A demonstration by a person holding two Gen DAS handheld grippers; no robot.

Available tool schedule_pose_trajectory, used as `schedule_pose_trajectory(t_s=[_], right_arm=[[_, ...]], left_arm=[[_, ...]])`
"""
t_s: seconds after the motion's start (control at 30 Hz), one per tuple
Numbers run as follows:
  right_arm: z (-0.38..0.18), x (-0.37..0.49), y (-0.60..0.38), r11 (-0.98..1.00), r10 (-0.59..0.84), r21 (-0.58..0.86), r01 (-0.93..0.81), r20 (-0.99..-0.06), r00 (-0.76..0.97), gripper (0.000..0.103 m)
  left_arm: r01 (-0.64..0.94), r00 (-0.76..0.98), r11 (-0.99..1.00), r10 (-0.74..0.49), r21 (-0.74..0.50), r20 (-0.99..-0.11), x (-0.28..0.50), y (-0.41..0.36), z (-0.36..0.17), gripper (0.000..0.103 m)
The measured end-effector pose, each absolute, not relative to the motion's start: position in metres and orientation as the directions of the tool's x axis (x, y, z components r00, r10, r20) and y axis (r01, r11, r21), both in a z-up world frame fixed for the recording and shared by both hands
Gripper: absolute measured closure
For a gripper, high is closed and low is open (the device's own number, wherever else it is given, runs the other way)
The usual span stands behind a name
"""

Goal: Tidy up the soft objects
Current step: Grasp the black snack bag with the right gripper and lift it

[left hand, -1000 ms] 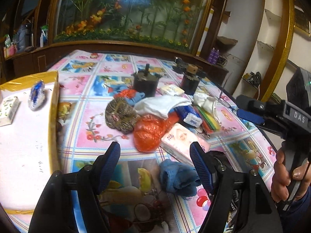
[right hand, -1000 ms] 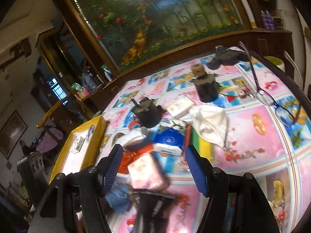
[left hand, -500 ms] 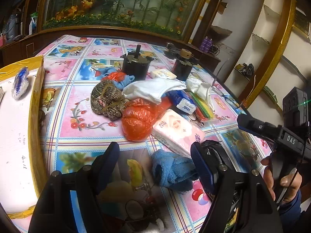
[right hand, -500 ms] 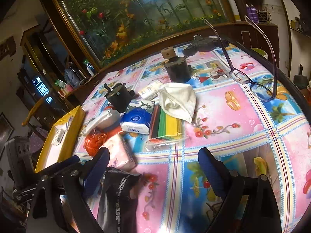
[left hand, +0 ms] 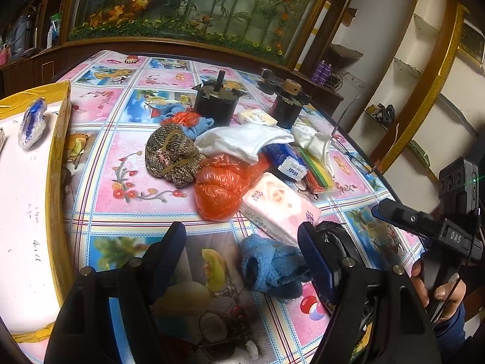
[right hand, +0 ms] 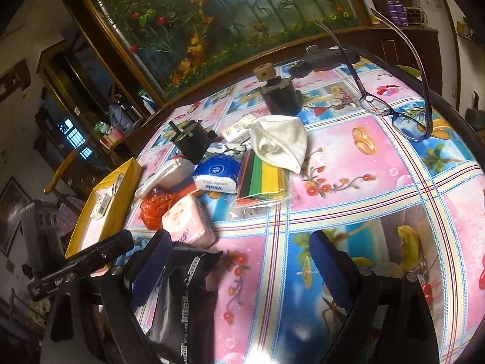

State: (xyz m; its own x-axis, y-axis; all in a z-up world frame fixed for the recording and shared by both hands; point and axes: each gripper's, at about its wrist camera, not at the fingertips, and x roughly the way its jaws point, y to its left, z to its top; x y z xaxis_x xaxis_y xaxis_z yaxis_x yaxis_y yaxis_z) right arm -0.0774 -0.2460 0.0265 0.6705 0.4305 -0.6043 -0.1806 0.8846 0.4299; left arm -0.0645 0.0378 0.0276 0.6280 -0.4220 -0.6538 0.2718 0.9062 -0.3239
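Observation:
My left gripper [left hand: 242, 257] is open low over the table. A crumpled blue towel [left hand: 272, 267] lies between its fingers, close to the right one. Beyond it sit a pink tissue pack [left hand: 279, 209], an orange plastic bag [left hand: 224, 188], a brown knitted bundle [left hand: 172, 157] and a white cloth [left hand: 245, 142]. My right gripper [right hand: 241, 268] stands wide open over bare tablecloth. A black packet [right hand: 188, 297] lies by its left finger, with the pink tissue pack [right hand: 188, 221] just ahead of that finger. A person's hand [left hand: 439, 291] holds the right gripper's handle.
A yellow-rimmed tray [left hand: 60, 151] at the left holds a blue-and-white packet [left hand: 31, 127]. Two black motors [left hand: 215, 103] [left hand: 288, 112] stand behind the pile. A blue tissue pack [right hand: 216, 173], coloured sheets [right hand: 260, 179] and glasses [right hand: 394, 112] lie farther out. The table edge curves at the right.
The right gripper's jaws have spread wider and it has swung right, so the pink tissue pack now lies left of them. The left gripper has stayed over the blue towel.

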Motion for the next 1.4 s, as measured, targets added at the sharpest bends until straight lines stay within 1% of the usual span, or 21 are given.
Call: schedule_pose_trajectory(t_s=[0.2, 0.33, 0.43, 0.53, 0.63, 0.7, 0.73, 0.77, 0.8, 0.93, 1.0, 1.1, 1.23, 1.3, 1.33, 1.37, 1.4], right_arm=[[0.024, -0.089, -0.229, 0.893, 0.443, 0.371, -0.253, -0.637, 0.631, 0.008], [0.020, -0.101, -0.211, 0.865, 0.501, 0.361, -0.348, -0.638, 0.584, 0.008], [0.016, -0.109, -0.193, 0.850, 0.521, 0.340, -0.403, -0.661, 0.541, 0.008], [0.015, -0.116, -0.171, 0.847, 0.504, 0.280, -0.451, -0.690, 0.519, 0.008], [0.015, -0.115, -0.157, 0.873, 0.440, 0.205, -0.443, -0.722, 0.534, 0.009], [0.011, -0.111, -0.155, 0.874, 0.438, 0.215, -0.435, -0.737, 0.516, 0.022], [0.007, -0.106, -0.157, 0.881, 0.429, 0.225, -0.415, -0.750, 0.504, 0.039], [0.004, -0.103, -0.159, 0.886, 0.423, 0.232, -0.400, -0.759, 0.496, 0.058], [0.002, -0.100, -0.161, 0.888, 0.424, 0.244, -0.390, -0.762, 0.490, 0.062], [0.006, -0.099, -0.179, 0.897, 0.433, 0.279, -0.344, -0.719, 0.544, 0.071], [0.010, -0.099, -0.192, 0.898, 0.438, 0.307, -0.316, -0.687, 0.580, 0.071], [0.013, -0.098, -0.208, 0.911, 0.411, 0.319, -0.261, -0.652, 0.637, 0.071], [0.009, -0.091, -0.221, 0.895, 0.435, 0.385, -0.226, -0.643, 0.630, 0.071], [0.012, -0.091, -0.221, 0.896, 0.435, 0.378, -0.234, -0.635, 0.639, 0.071], [0.012, -0.091, -0.220, 0.896, 0.434, 0.374, -0.237, -0.636, 0.638, 0.071], [0.012, -0.090, -0.219, 0.896, 0.435, 0.373, -0.240, -0.639, 0.634, 0.071], [0.012, -0.089, -0.218, 0.896, 0.437, 0.373, -0.241, -0.640, 0.632, 0.071]], left_arm=[[0.263, 0.638, 0.907, -0.420, -0.330, -0.646, -0.066, 0.041, 0.029, 0.027], [0.260, 0.636, 0.907, -0.419, -0.331, -0.648, -0.065, 0.041, 0.029, 0.026], [0.259, 0.636, 0.907, -0.419, -0.332, -0.648, -0.065, 0.041, 0.028, 0.026], [0.257, 0.637, 0.907, -0.419, -0.335, -0.647, -0.065, 0.042, 0.028, 0.026], [0.256, 0.637, 0.906, -0.419, -0.336, -0.647, -0.065, 0.042, 0.028, 0.026], [0.256, 0.638, 0.907, -0.419, -0.335, -0.647, -0.065, 0.042, 0.028, 0.026], [0.258, 0.639, 0.906, -0.420, -0.335, -0.645, -0.065, 0.042, 0.028, 0.026], [0.260, 0.640, 0.905, -0.422, -0.335, -0.643, -0.065, 0.043, 0.028, 0.026], [0.264, 0.641, 0.905, -0.424, -0.335, -0.640, -0.065, 0.043, 0.028, 0.026], [0.294, 0.649, 0.900, -0.435, -0.321, -0.624, -0.070, 0.040, 0.032, 0.022], [0.326, 0.649, 0.894, -0.448, -0.308, -0.614, -0.074, 0.036, 0.035, 0.020], [0.371, 0.633, 0.884, -0.466, -0.286, -0.618, -0.077, 0.029, 0.035, 0.020], [0.422, 0.588, 0.866, -0.486, -0.267, -0.647, -0.076, 0.017, 0.033, 0.020], [0.442, 0.548, 0.855, -0.497, -0.271, -0.673, -0.073, 0.011, 0.028, 0.020], [0.439, 0.534, 0.857, -0.489, -0.268, -0.690, -0.071, 0.009, 0.026, 0.021], [0.433, 0.527, 0.860, -0.484, -0.269, -0.699, -0.070, 0.009, 0.024, 0.026], [0.429, 0.516, 0.860, -0.485, -0.277, -0.707, -0.068, 0.009, 0.022, 0.035]])
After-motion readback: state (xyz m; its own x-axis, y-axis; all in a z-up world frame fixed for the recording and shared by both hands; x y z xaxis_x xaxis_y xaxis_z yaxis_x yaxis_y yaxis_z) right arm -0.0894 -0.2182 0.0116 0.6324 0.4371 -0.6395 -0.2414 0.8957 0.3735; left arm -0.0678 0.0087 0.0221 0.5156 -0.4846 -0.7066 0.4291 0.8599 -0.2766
